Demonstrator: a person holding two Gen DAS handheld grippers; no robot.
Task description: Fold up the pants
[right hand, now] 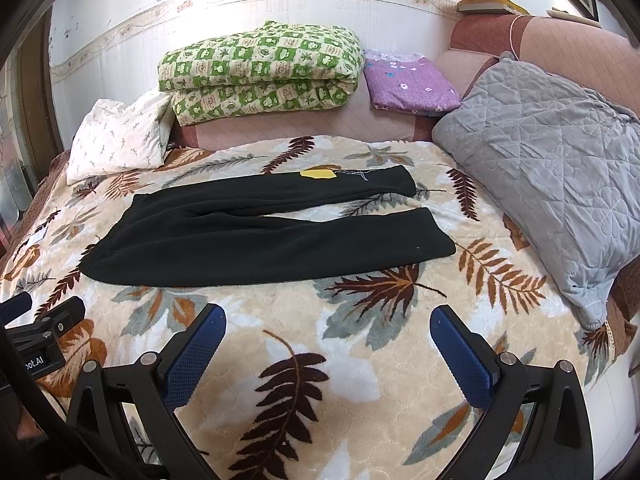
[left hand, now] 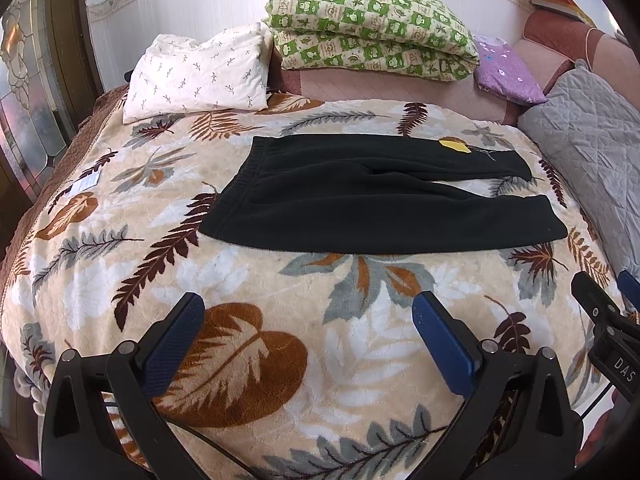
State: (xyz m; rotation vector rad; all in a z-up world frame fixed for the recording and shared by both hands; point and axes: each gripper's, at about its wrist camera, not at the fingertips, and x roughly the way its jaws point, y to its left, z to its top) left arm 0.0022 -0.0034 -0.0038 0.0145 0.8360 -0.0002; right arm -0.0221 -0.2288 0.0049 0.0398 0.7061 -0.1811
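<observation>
Black pants (left hand: 360, 200) lie flat on a leaf-patterned blanket (left hand: 280, 340), waistband to the left, two legs spread to the right. They also show in the right wrist view (right hand: 260, 240). A yellow tag (left hand: 454, 146) lies on the far leg; it also shows in the right wrist view (right hand: 318, 173). My left gripper (left hand: 308, 324) is open and empty, hovering over the blanket in front of the pants. My right gripper (right hand: 328, 332) is open and empty, also short of the pants' near edge. The right gripper's side shows at the left view's right edge (left hand: 604, 312).
At the back lie a white pillow (left hand: 196, 76), a folded green checked quilt (left hand: 368, 28) and a purple folded cloth (left hand: 508, 76). A grey quilted cushion (right hand: 560, 168) lies along the right side. Books (right hand: 486, 0) sit on the headboard.
</observation>
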